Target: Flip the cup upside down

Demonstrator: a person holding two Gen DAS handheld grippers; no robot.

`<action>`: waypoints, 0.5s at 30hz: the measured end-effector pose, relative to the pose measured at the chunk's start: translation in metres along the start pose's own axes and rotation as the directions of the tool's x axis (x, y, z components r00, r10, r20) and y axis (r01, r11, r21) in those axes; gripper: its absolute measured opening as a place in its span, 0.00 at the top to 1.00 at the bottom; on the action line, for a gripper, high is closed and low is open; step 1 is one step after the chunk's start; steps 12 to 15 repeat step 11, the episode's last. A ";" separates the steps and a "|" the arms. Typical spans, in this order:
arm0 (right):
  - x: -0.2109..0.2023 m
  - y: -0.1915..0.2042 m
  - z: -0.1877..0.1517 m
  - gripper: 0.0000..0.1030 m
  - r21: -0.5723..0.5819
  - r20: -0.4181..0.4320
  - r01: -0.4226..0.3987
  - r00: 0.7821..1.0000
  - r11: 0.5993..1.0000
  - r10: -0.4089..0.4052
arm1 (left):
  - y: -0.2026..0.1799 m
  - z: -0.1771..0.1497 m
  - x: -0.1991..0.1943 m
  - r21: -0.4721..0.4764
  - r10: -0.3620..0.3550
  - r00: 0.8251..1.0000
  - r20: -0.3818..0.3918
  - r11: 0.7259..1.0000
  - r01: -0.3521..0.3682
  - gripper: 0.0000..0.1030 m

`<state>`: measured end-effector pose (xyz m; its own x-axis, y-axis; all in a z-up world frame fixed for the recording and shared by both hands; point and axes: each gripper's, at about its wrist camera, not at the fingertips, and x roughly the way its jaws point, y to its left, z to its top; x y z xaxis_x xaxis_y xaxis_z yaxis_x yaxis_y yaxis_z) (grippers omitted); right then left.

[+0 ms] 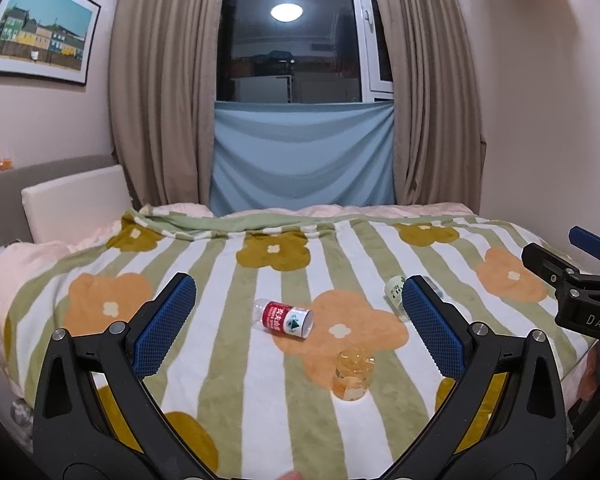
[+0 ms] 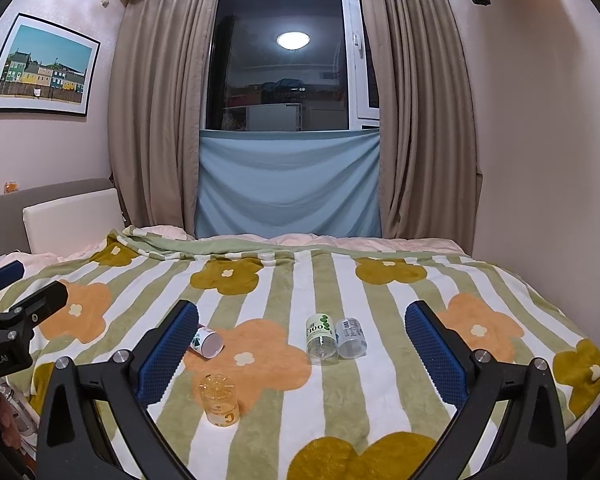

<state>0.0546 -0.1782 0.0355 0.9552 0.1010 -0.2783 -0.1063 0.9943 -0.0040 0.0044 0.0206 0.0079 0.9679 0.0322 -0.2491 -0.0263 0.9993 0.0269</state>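
Several cut-bottle cups sit on a flowered, striped blanket [image 1: 228, 280]. A clear yellow cup [image 1: 352, 374] stands with its ribbed base up; it also shows in the right wrist view [image 2: 219, 399]. A red-labelled cup [image 1: 284, 317] lies on its side, its open end to the right, seen partly behind a finger in the right wrist view [image 2: 207, 343]. A green-labelled cup [image 2: 321, 338] and a grey-labelled cup [image 2: 351, 337] stand side by side. My left gripper [image 1: 298, 322] is open and empty above the blanket. My right gripper [image 2: 300, 350] is open and empty too.
The bed fills the foreground, with a white pillow [image 1: 76, 200] and headboard at the left. Curtains [image 1: 160, 88] and a window with blue cloth [image 1: 302, 156] lie behind. A wall stands at the right. The right gripper's body [image 1: 576, 288] shows at the left view's right edge.
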 end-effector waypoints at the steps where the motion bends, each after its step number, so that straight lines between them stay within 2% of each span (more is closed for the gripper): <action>1: 0.000 0.000 0.000 0.00 -0.001 0.000 0.000 1.000 1.000 0.000 | 0.000 0.000 0.000 0.000 -0.001 1.000 0.006 1.000 0.001 0.00; 15: 0.001 0.004 0.000 0.00 -0.003 -0.001 -0.002 1.000 1.000 0.002 | 0.002 -0.002 -0.007 -0.012 0.005 0.999 0.051 1.000 -0.005 0.00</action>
